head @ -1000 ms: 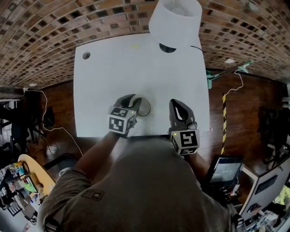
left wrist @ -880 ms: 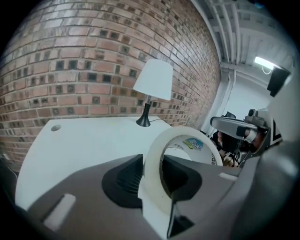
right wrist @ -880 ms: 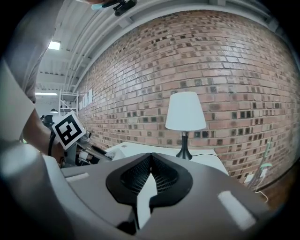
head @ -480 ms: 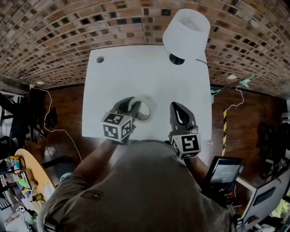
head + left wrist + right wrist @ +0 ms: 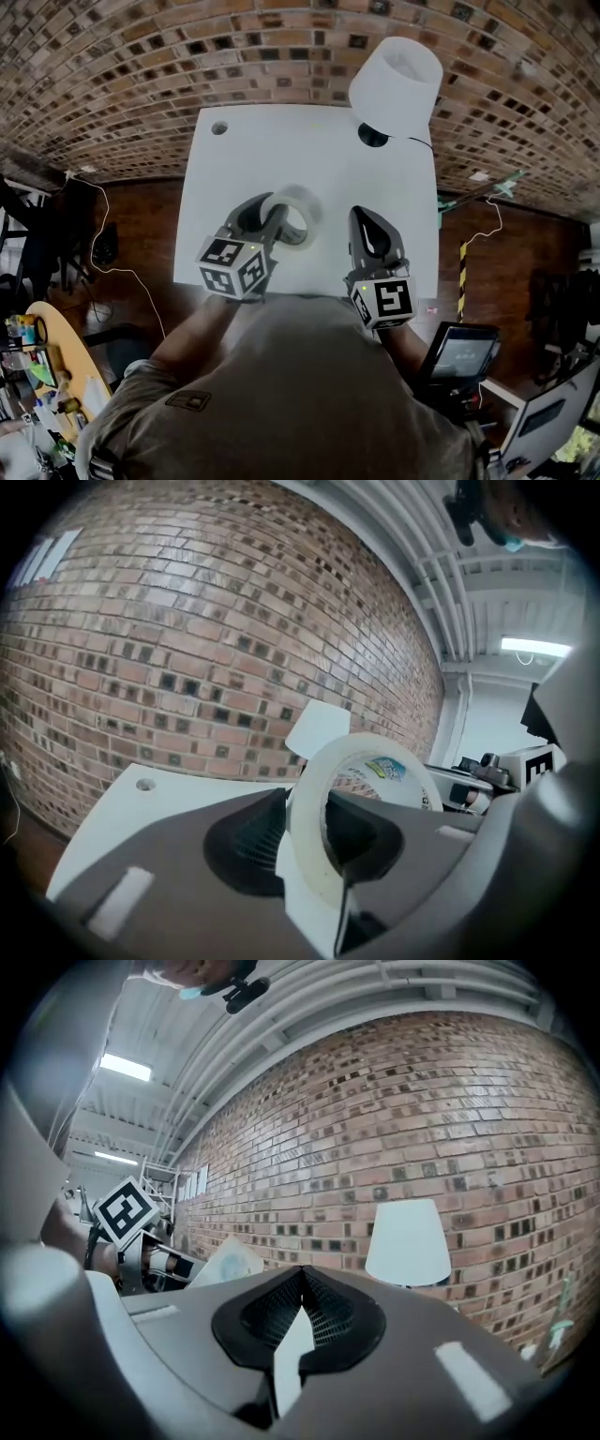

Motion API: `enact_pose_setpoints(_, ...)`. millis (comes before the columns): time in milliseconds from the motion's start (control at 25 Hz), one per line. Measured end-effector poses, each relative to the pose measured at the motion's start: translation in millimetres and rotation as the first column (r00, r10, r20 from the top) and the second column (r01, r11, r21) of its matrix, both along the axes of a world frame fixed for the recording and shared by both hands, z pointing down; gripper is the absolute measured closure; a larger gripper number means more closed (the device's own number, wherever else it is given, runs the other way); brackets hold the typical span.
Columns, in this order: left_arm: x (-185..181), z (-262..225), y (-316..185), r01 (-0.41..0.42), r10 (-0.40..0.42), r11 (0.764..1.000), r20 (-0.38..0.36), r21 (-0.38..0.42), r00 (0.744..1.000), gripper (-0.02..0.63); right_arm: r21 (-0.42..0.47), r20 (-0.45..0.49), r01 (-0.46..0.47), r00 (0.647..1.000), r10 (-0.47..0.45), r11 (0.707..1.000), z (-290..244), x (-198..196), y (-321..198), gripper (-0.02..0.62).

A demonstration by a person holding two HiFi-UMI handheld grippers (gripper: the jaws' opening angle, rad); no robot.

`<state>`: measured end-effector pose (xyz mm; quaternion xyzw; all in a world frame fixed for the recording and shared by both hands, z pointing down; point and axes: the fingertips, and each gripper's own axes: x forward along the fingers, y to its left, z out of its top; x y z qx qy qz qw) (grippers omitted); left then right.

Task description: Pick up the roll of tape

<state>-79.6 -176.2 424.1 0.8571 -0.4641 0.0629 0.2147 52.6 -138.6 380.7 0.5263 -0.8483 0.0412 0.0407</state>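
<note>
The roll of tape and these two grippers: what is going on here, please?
A person holds a gripper in each hand over a white table. The left gripper is shut on the roll of tape, one jaw inside the ring and one outside, and the roll looks lifted clear of the table. The right gripper is shut and holds nothing. A lamp with a white shade stands at the table's far edge.

Both grippers out in front, side by side.
The left gripper (image 5: 270, 210) clamps the band of the roll of tape (image 5: 314, 204) (one jaw inside the ring); the right gripper (image 5: 365, 215) has its jaws closed together, empty.
</note>
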Motion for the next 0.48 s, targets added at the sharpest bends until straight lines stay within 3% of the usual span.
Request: enact_pose_setpoints(480, -29, -45, 4, 0.086, -0.078, 0.986, -0.061, 0.145, 0.995, 0.502, 0.035, 0.029, -0.004, 1.000, 0.003, 0.999, -25, -13, -4, 0.583)
